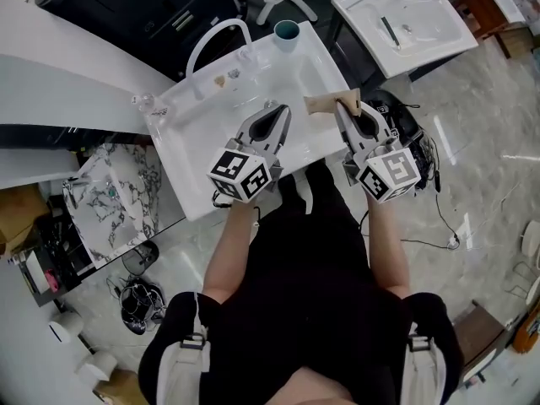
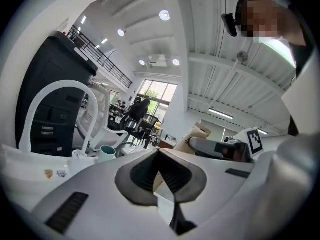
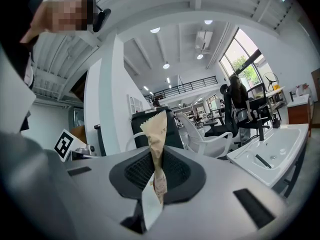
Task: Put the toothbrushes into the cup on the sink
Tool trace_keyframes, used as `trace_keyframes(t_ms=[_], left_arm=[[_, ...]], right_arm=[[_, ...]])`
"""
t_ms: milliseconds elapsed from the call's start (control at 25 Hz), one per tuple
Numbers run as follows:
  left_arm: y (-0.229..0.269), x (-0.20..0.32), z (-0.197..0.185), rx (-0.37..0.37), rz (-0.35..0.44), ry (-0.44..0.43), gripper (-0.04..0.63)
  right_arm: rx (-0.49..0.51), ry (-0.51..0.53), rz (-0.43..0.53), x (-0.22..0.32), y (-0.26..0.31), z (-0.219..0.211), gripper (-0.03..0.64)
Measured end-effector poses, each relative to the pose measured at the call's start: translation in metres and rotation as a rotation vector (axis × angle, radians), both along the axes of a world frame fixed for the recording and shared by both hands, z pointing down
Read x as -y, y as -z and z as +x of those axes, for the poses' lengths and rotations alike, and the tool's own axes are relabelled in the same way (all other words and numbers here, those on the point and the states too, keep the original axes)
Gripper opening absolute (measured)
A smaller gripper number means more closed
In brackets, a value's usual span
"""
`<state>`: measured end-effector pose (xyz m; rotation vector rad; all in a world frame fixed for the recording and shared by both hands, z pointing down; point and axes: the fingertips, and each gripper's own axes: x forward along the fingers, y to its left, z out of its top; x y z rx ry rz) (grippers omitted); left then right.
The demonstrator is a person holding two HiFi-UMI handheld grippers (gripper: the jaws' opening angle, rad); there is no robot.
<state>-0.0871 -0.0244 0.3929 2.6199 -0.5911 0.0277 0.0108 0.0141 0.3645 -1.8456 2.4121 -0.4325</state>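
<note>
Seen from above, a person in black clothing stands at the near edge of a white rectangular sink (image 1: 196, 146), holding a two-jaw tool in each hand. The left claw (image 1: 272, 112) hangs over the middle of the basin. In its own view (image 2: 159, 156) the two dark ribbed jaws are pressed together at their tips, with nothing gripped between them. The right claw (image 1: 344, 106) is at the sink's right edge and is clamped on a tan paper packet (image 1: 325, 104). From above, the packet sticks out to the left of the jaws, over the sink's right rim. In the right gripper view the packet (image 3: 155, 129) stands upright between the closed jaws. Its serrated tan top rises above them, and a white part hangs below the grip. The packet is sealed, so what it holds cannot be seen. A teal cup (image 1: 286, 34) stands upright on the far rim of the sink, just right of a white arched faucet (image 1: 221, 25), well apart from both claws. In the left gripper view the cup (image 2: 106, 152) also sits just right of the faucet (image 2: 55, 86). A few small items lie on the rim near the faucet base, too small to identify. At the far right is a second white sink (image 1: 422, 36) with a dark slim stick (image 1: 388, 30) lying on it. The right gripper view shows this sink (image 3: 280, 149) and stick (image 3: 262, 160) to the right.
</note>
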Motion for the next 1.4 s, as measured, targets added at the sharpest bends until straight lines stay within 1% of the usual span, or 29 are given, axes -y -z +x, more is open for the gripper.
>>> trace_keyframes(t_ms=[280,680,880,1000,1240,1400], left_arm=[[-0.001,0.032,0.014,0.019,0.010,0.065,0.008],[0.010,0.081,0.027,0.046,0.043,0.226,0.008],[0.007,0.095,0.029,0.060,0.048,0.314,0.008],[0.003,0.100,0.029,0.066,0.043,0.357,0.009],[-0.010,0.101,0.039,0.079,0.009,0.377,0.009],[-0.015,0.106,0.048,0.081,-0.008,0.361,0.008]], right_arm=[[0.010,0.077,0.013,0.044,-0.004,0.014,0.052],[0.036,0.233,0.032,0.107,-0.002,0.037,0.052],[0.072,0.312,0.027,0.128,-0.009,0.047,0.052],[0.084,0.338,0.016,0.137,-0.017,0.053,0.052],[0.102,0.355,-0.006,0.152,-0.023,0.062,0.052],[0.107,0.351,-0.008,0.163,-0.023,0.065,0.052]])
